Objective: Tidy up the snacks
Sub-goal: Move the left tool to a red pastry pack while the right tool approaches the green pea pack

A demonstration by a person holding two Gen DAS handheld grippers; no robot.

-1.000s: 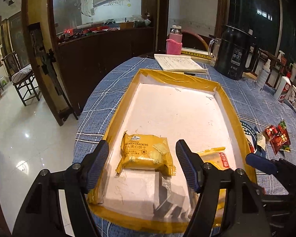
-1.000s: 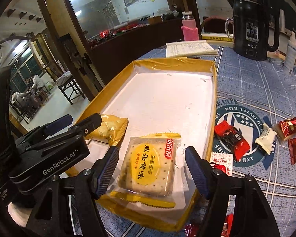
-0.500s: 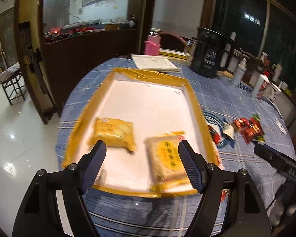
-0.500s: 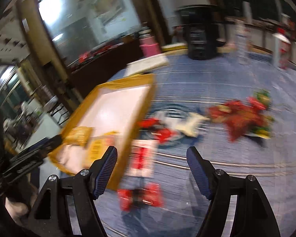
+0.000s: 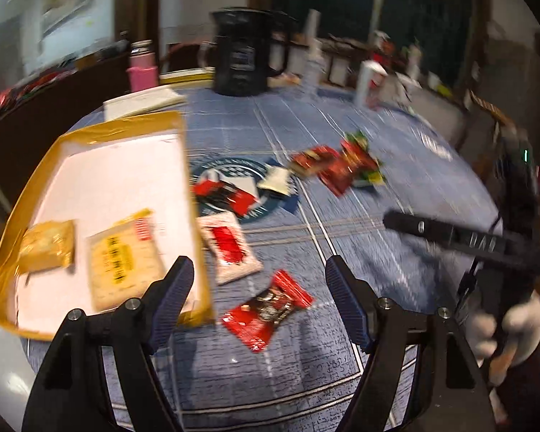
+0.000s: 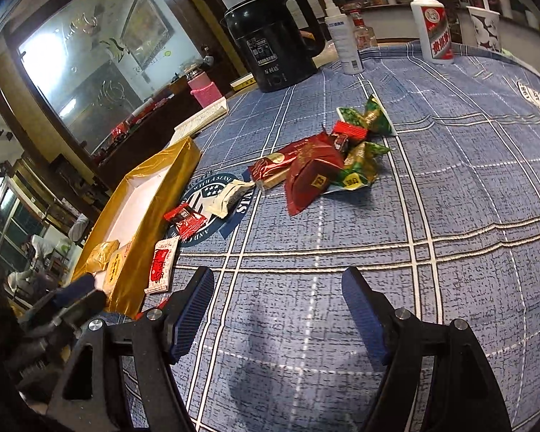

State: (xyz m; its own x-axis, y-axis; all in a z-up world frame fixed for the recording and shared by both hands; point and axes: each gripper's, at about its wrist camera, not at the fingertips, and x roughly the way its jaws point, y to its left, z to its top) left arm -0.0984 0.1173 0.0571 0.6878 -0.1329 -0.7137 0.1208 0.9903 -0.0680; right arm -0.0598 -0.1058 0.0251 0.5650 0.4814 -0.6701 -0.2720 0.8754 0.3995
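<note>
Both tongs, left [image 5: 259, 306] and right [image 6: 277, 309], are hanging wide open and empty. Two crackers are lying in the tray [image 5: 90, 133]; loose snacks [image 6: 316, 176] are waiting on the table [image 6: 450, 216]. Next likely calls for picking one.

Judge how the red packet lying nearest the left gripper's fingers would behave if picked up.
The red packet looks like a thin, glossy wrapper with crimped ends, so probably light and crinkly, likely slippery under the fingers. It lies flat on the tablecloth, so it shouldn't roll. The bulge at its middle suggests something firmer inside; the ends would likely flop.
</note>
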